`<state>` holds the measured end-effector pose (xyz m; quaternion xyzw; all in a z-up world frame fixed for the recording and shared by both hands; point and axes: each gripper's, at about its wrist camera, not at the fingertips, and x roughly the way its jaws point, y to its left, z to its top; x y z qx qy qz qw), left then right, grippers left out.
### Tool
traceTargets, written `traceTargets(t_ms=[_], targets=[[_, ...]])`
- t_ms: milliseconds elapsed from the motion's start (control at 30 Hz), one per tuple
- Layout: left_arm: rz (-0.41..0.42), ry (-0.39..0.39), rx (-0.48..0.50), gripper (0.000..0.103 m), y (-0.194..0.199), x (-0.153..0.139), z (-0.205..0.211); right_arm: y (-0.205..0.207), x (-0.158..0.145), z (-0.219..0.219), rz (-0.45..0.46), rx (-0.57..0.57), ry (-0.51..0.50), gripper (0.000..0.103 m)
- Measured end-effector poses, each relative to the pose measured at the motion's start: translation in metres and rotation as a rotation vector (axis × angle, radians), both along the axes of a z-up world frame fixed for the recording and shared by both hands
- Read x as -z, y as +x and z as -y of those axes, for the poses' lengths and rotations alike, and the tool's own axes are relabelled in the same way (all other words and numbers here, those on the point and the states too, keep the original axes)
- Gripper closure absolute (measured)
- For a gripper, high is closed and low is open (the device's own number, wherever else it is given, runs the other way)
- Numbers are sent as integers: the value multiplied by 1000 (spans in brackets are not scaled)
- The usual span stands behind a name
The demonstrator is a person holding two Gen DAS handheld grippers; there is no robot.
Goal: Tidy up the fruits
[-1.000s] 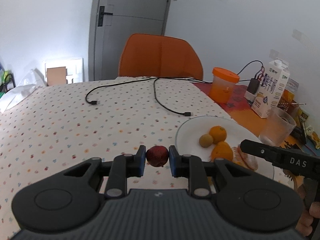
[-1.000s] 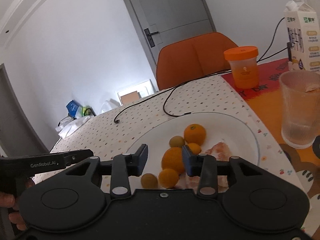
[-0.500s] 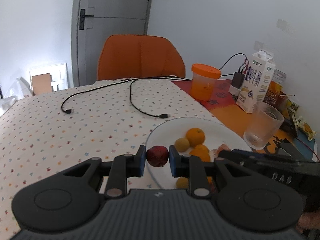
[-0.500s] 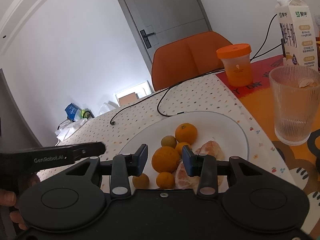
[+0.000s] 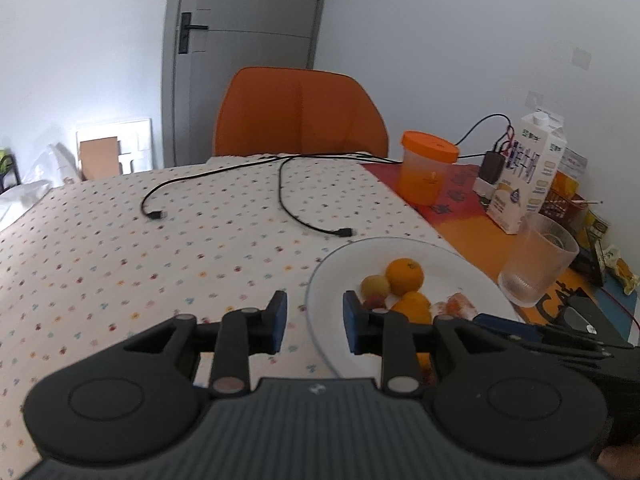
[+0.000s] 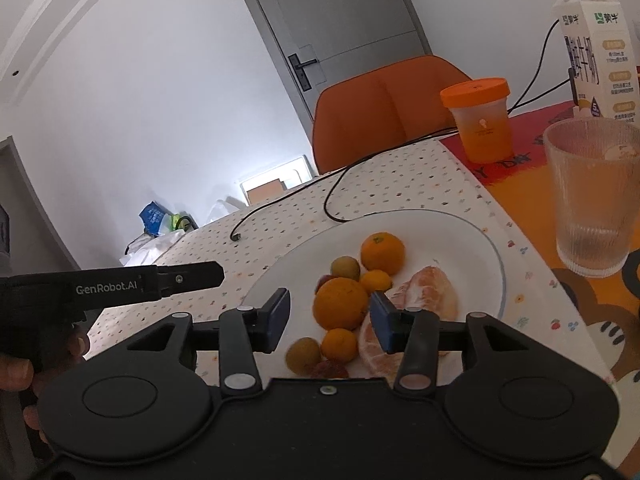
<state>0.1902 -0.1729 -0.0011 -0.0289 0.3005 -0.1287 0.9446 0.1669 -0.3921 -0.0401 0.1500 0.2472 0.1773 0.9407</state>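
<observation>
A white plate (image 5: 452,258) (image 6: 476,248) holds several oranges (image 6: 382,252), small yellow-green fruits (image 6: 345,268), a peeled citrus piece (image 6: 426,294) and small dark red fruits (image 6: 330,369). My left gripper (image 5: 314,322) is open and empty at the plate's left rim. A red fruit (image 5: 374,303) lies on the plate just past its right finger. My right gripper (image 6: 328,320) is open above the plate's near side, with a large orange (image 6: 340,308) between its fingers, untouched. The left gripper also shows in the right wrist view (image 6: 188,274).
A ribbed glass (image 5: 538,258) (image 6: 592,196) stands right of the plate. An orange-lidded jar (image 5: 426,172), a milk carton (image 5: 528,176) and a charger lie behind. Black cables (image 5: 280,196) cross the dotted tablecloth. An orange chair (image 5: 300,114) stands at the far edge.
My left gripper carried the dark red fruit right to the plate, then opened and let it go there. My right gripper drew slightly nearer the fruit and stayed open.
</observation>
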Motion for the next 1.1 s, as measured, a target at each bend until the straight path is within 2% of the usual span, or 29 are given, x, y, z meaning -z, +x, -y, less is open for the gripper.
traceTargets(t_ms=[100, 267, 333, 500, 633, 700, 900, 1000, 1100], targets=[[2, 4, -13, 67, -6, 0, -6, -2, -1, -3, 4, -5, 1, 53], [7, -9, -54, 64, -16, -3, -22, -6, -4, -8, 17, -19, 5, 51], [11, -11, -70, 62, -22, -4, -28, -8, -5, -10, 23, -25, 6, 47], [15, -19, -106, 51, -35, -4, -44, -14, -7, -16, 33, -41, 4, 44], [18, -21, -127, 43, -44, -5, -51, -22, -9, -22, 44, -52, 2, 33], [26, -25, -135, 34, -51, -6, -55, -26, -10, -24, 49, -58, 6, 28], [40, -35, -155, 28, -69, -5, -70, -39, -12, -27, 62, -58, -7, 10], [37, -34, -169, 25, -78, -3, -77, -43, -11, -27, 60, -60, -1, 9], [41, -38, -183, 20, -87, -4, -83, -50, -13, -30, 67, -69, -6, 2]])
